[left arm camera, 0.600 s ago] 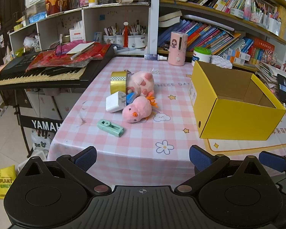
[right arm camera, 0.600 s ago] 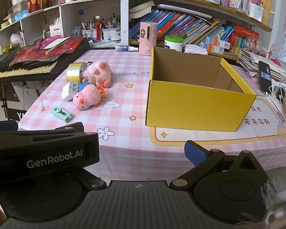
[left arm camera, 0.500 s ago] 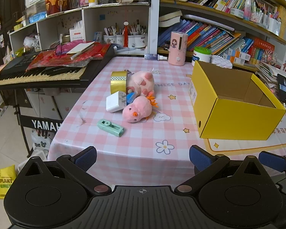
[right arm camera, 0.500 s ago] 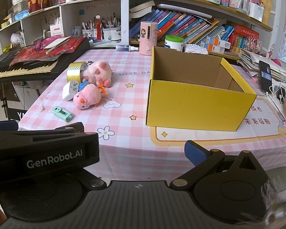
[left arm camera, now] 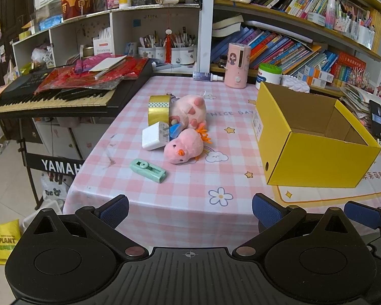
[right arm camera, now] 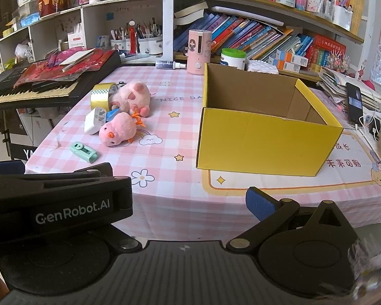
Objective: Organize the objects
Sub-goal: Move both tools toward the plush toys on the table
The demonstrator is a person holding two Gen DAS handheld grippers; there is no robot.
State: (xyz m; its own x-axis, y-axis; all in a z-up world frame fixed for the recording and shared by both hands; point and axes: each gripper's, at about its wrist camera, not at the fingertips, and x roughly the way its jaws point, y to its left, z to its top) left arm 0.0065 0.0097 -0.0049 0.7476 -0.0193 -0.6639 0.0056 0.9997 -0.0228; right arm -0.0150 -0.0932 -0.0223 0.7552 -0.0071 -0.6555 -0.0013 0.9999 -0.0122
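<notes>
A pile of objects lies on the pink checked table: a pink chick plush (left arm camera: 184, 150) (right arm camera: 118, 132), a pink pig plush (left arm camera: 190, 110) (right arm camera: 134, 97), a gold tape roll (left arm camera: 158, 109) (right arm camera: 101, 92), a white charger (left arm camera: 153, 136) (right arm camera: 94, 120), a small blue item between them, and a green correction tape (left arm camera: 148, 170) (right arm camera: 83, 151). An open, empty yellow box (left arm camera: 315, 150) (right arm camera: 261, 142) stands to the right. My left gripper (left arm camera: 190, 209) is open and empty, off the table's front edge. My right gripper (right arm camera: 180, 198) is open and empty, beside it; the left gripper's body hides its left finger.
A keyboard (left arm camera: 56, 99) with red papers stands at the table's left. Shelves of books and pen cups line the back. A pink dispenser (left arm camera: 237, 68), a white tub and a spray bottle stand at the table's far edge. A phone (right arm camera: 354, 104) lies right.
</notes>
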